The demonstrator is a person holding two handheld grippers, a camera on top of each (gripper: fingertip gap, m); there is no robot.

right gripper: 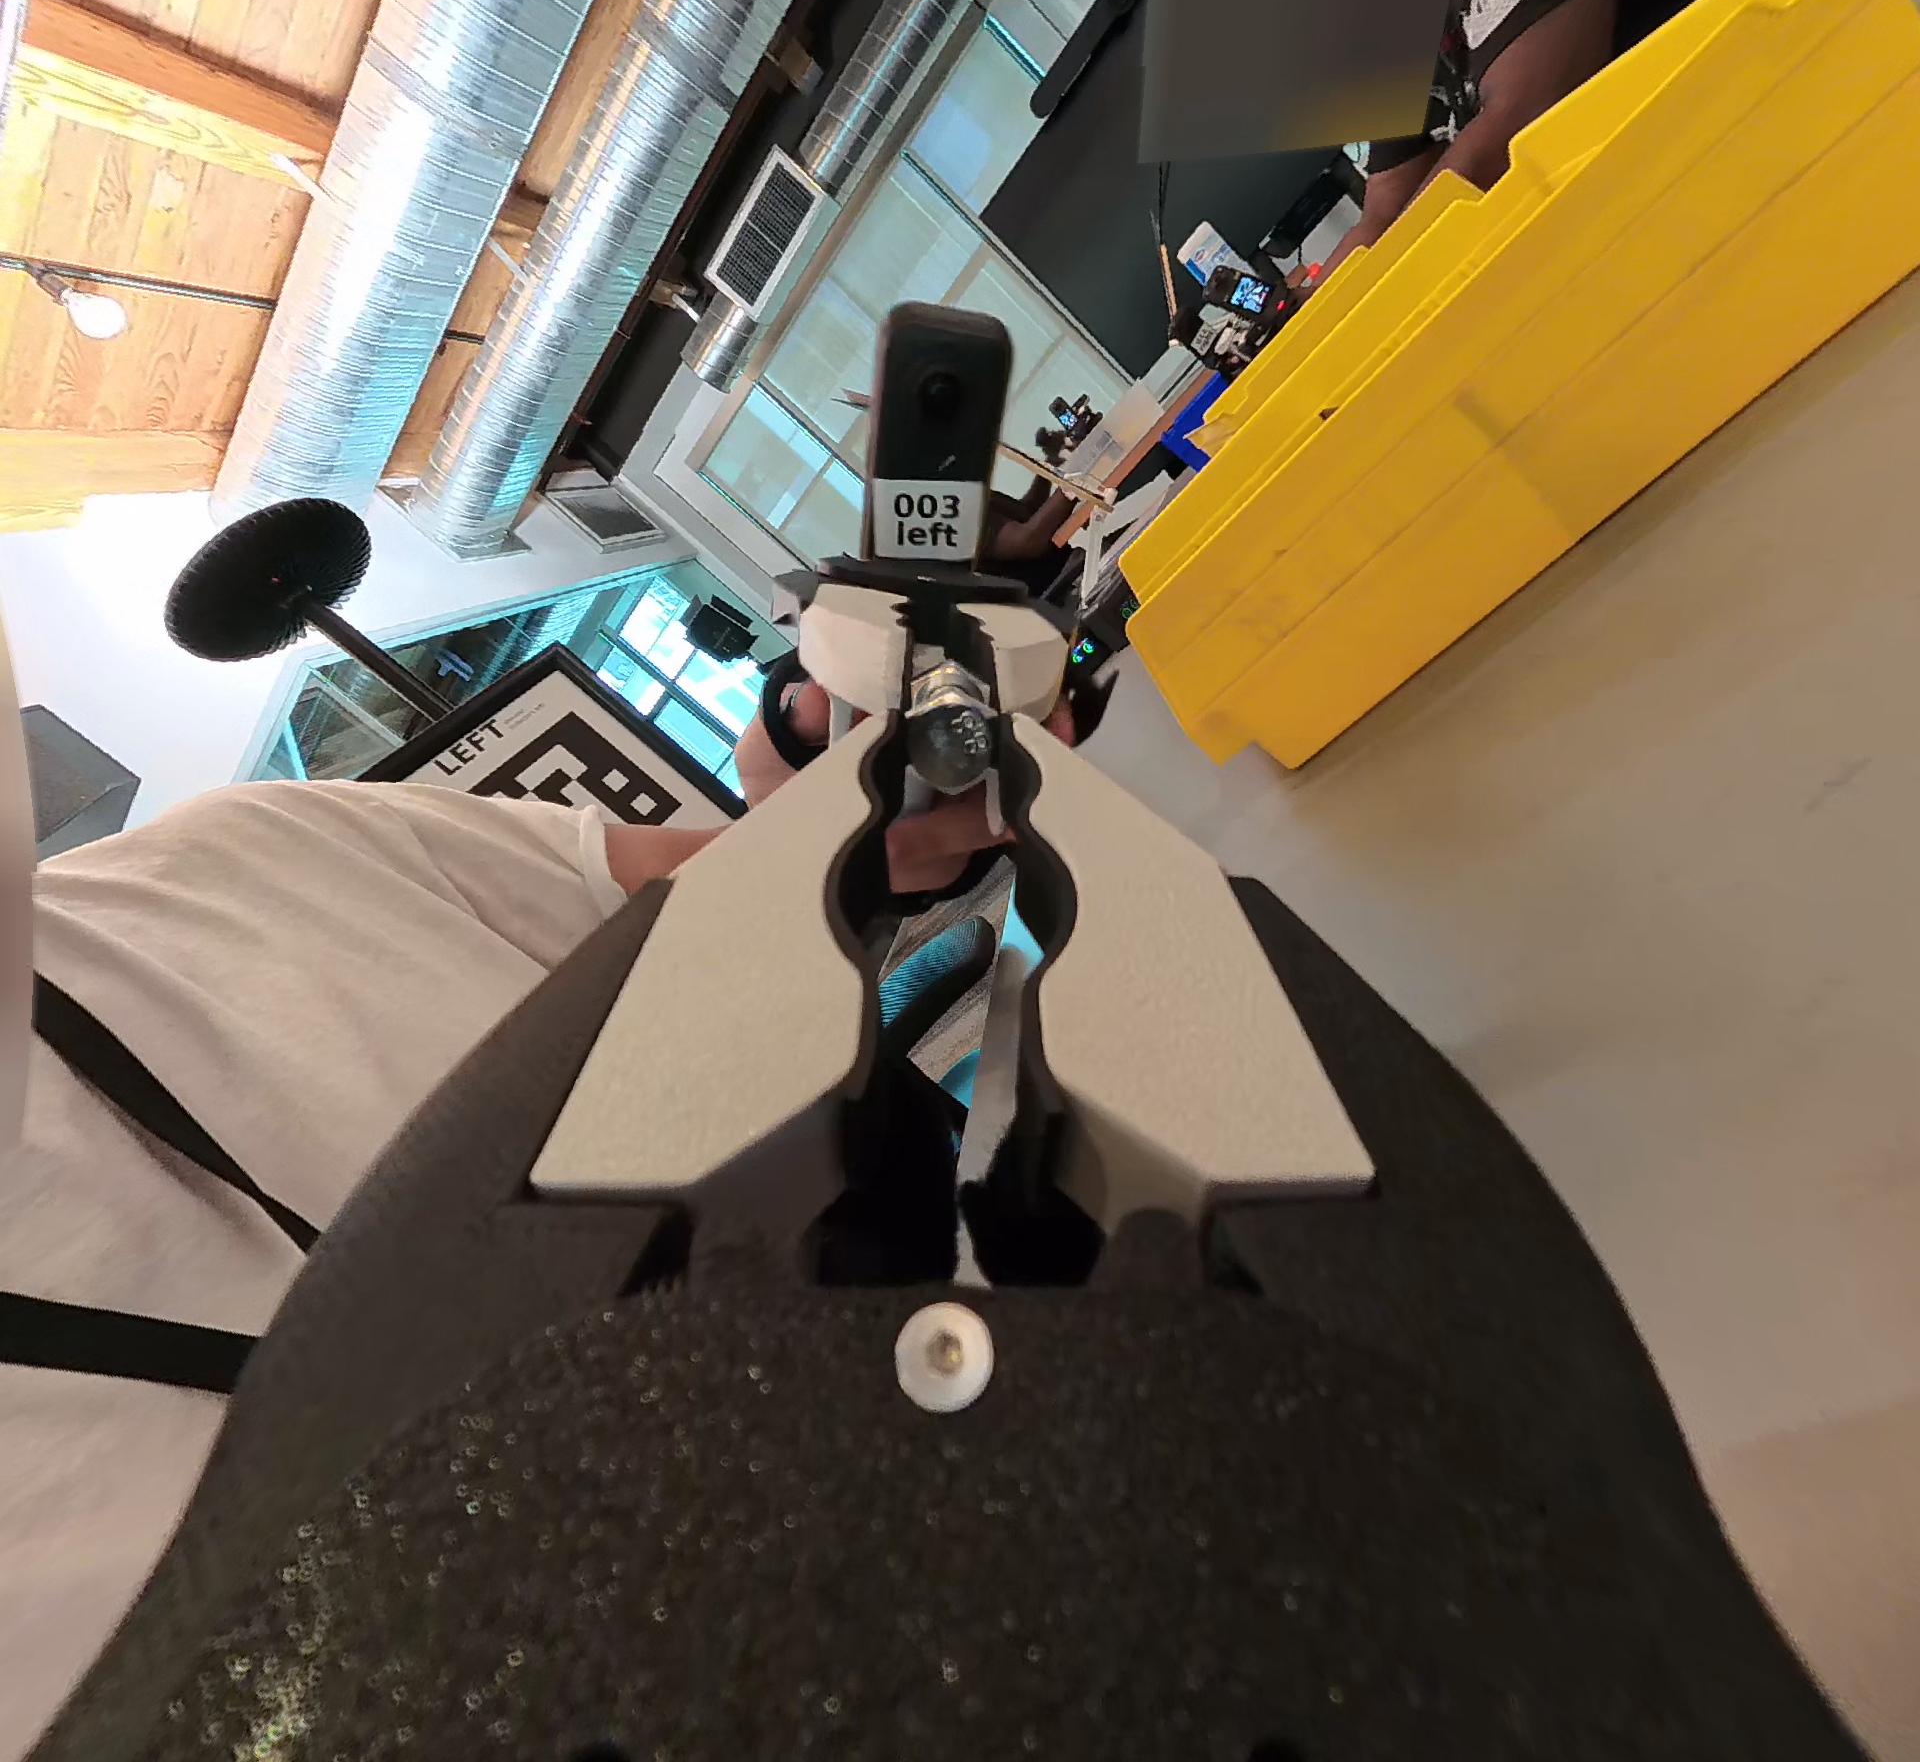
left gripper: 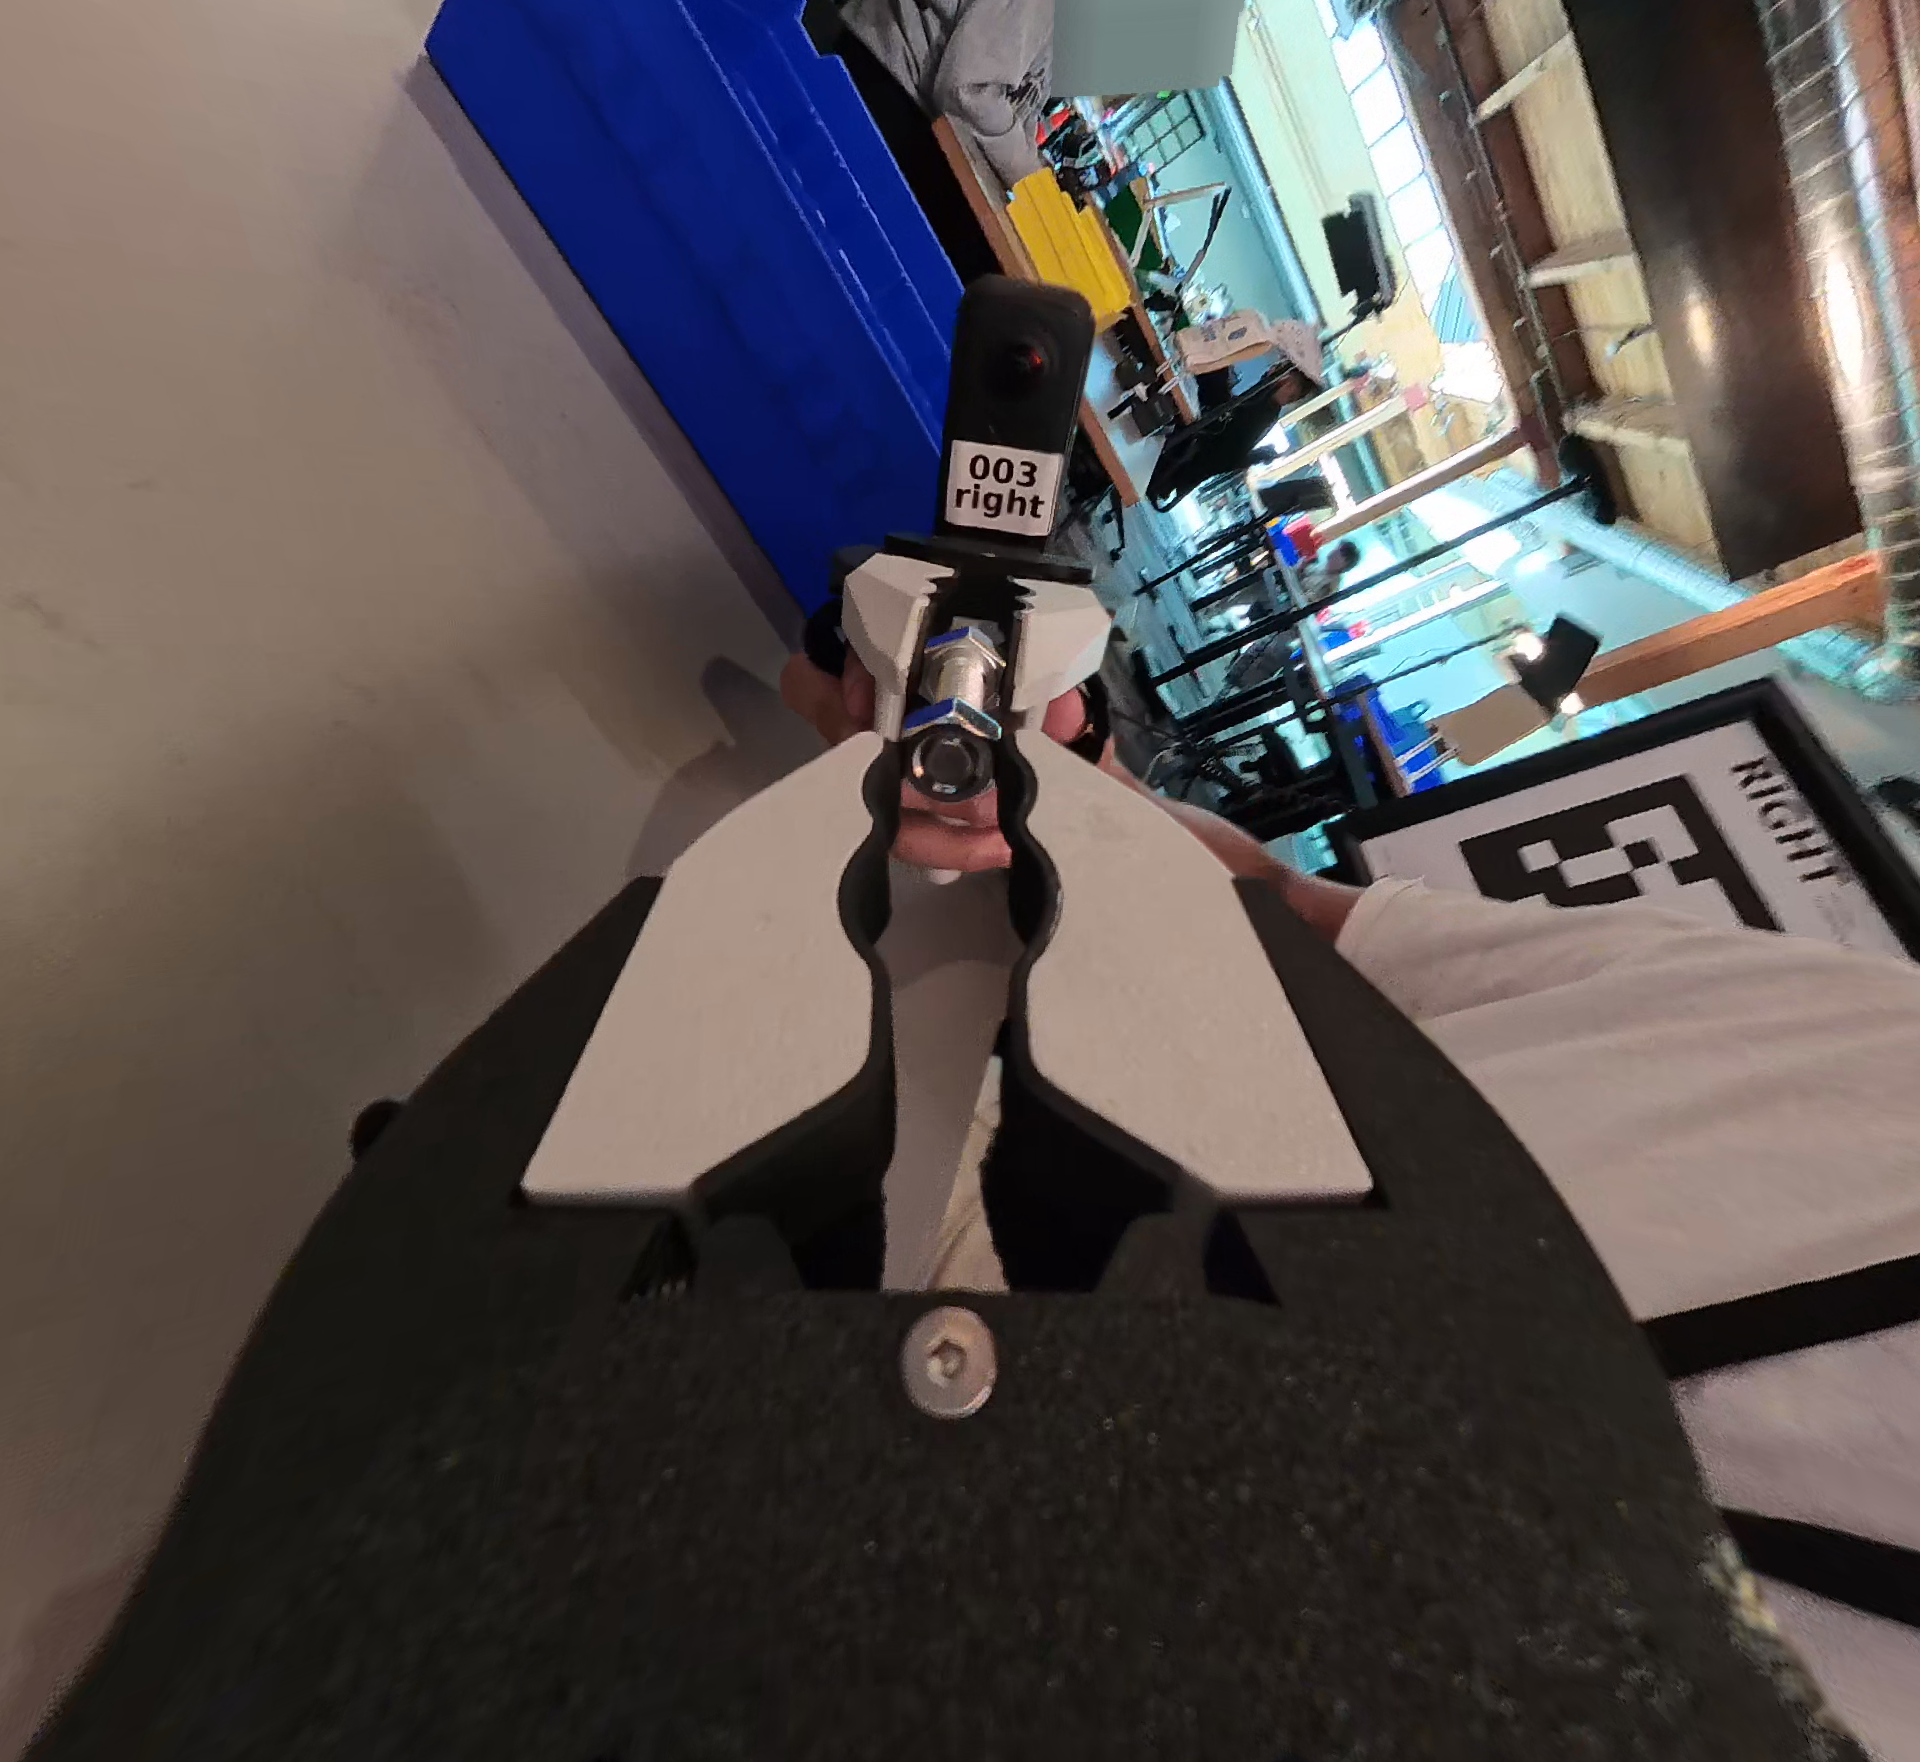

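The left gripper [left gripper: 951, 777] is found nearly closed, its fingertips [left gripper: 831, 798] set on a hexagonal nut [left gripper: 951, 725] threaded near the end of a steel bolt [left gripper: 954, 686]. The bolt's round end face is seen just inside the tips. The right gripper [right gripper: 951, 756] is likewise narrowly closed, its pads taken up on the bolt's hexagonal head [right gripper: 951, 741].

The two grippers are held nose to nose, with the bolt bridged between them in the air. This end-to-end alignment is judged to let each end be gripped across its flats, the shank being left bare between.

A pale table [left gripper: 260, 465] is noted below. A blue bin [left gripper: 675, 206] is seen beyond the right gripper and stacked yellow bins [right gripper: 1507, 465] beyond the left. A white sleeve [left gripper: 1558, 1089] and a framed marker board [left gripper: 1662, 839] are recorded alongside.
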